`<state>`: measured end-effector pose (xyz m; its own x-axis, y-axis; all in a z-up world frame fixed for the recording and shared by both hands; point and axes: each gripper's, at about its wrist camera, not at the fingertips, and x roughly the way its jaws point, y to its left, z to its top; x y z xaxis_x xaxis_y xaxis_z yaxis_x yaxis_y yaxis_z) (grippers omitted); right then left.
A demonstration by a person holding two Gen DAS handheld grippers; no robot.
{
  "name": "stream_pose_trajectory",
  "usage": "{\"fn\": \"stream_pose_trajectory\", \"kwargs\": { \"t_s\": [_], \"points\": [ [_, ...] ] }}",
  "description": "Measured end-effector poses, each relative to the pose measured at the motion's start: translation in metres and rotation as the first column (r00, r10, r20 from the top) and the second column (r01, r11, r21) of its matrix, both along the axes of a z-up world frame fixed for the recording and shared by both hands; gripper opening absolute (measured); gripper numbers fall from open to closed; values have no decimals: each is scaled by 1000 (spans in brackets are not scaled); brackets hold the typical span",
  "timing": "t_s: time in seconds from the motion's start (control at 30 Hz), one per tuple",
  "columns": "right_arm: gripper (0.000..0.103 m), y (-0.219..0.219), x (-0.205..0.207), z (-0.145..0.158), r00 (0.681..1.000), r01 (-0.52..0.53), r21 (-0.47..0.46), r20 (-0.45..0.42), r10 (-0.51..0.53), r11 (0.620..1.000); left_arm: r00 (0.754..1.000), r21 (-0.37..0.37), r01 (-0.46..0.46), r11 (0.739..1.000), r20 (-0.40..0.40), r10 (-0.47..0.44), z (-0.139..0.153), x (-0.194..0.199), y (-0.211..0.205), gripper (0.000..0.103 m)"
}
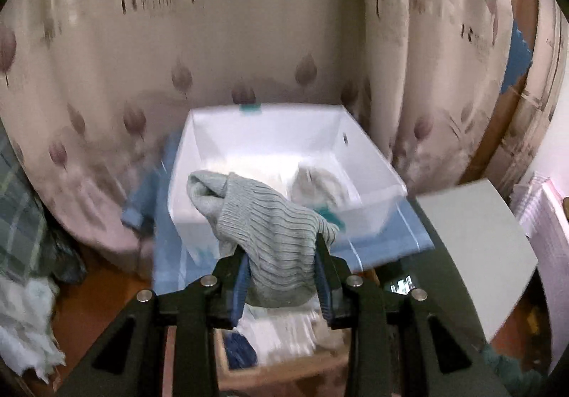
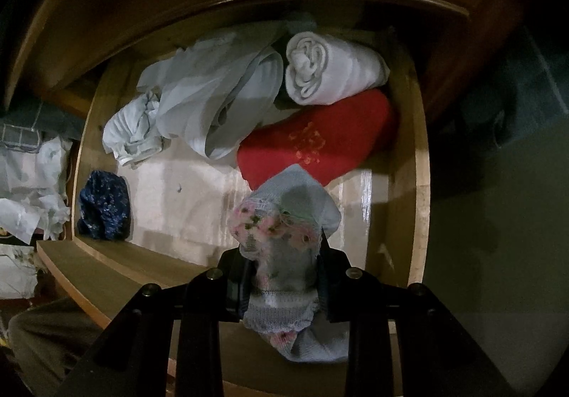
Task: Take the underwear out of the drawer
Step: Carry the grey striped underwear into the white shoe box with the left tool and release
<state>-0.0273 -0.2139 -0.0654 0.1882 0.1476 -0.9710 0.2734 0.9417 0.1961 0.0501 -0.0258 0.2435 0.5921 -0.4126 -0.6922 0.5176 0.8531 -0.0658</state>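
Both claws are busy. The left claw (image 1: 281, 276) is clamped on a grey ribbed garment (image 1: 270, 222), held up facing a white bin (image 1: 370, 162) on a blue cloth (image 1: 387, 240), probably where the pieces get dropped. The right claw (image 2: 284, 276) points down over the open drawer (image 2: 419, 162), gripping a floral piece (image 2: 284, 237) (lace-trimmed, pale blue) clear of the wooden bottom. In the drawer lie a red fold (image 2: 320, 137), a white roll (image 2: 334, 73), crumpled white cloth (image 2: 199, 105) and a dark blue piece (image 2: 103, 205).
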Motion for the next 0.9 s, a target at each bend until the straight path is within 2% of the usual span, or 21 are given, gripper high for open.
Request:
{"fn": "stream_pose_trajectory", "kwargs": {
  "t_s": [0.1, 0.27, 0.4, 0.53, 0.7, 0.9],
  "points": [
    [28, 0, 0, 0, 1000, -2, 4, -1, 2, 1000, 999, 3, -37, 999, 23, 37, 17, 28, -7, 33],
    [28, -2, 0, 0, 1000, 2, 14, -3, -2, 1000, 997, 22, -73, 997, 10, 73, 18, 73, -19, 33],
    [28, -3, 0, 0, 1000, 10, 24, -9, -9, 1000, 996, 63, -91, 994, -6, 92, 0, 100, -29, 33],
    [28, -4, -1, 1, 1000, 22, 49, -14, -21, 999, 989, 90, -110, 990, -86, 118, -29, 124, -30, 33],
    [28, -6, 0, 4, 1000, 29, 47, -11, -28, 998, 982, 110, -117, 987, -134, 132, -57, 135, -25, 33],
    [28, -6, 1, 5, 1000, 25, 57, -10, -25, 998, 977, 143, -122, 982, -156, 144, -77, 143, -27, 33]
  ]
}}
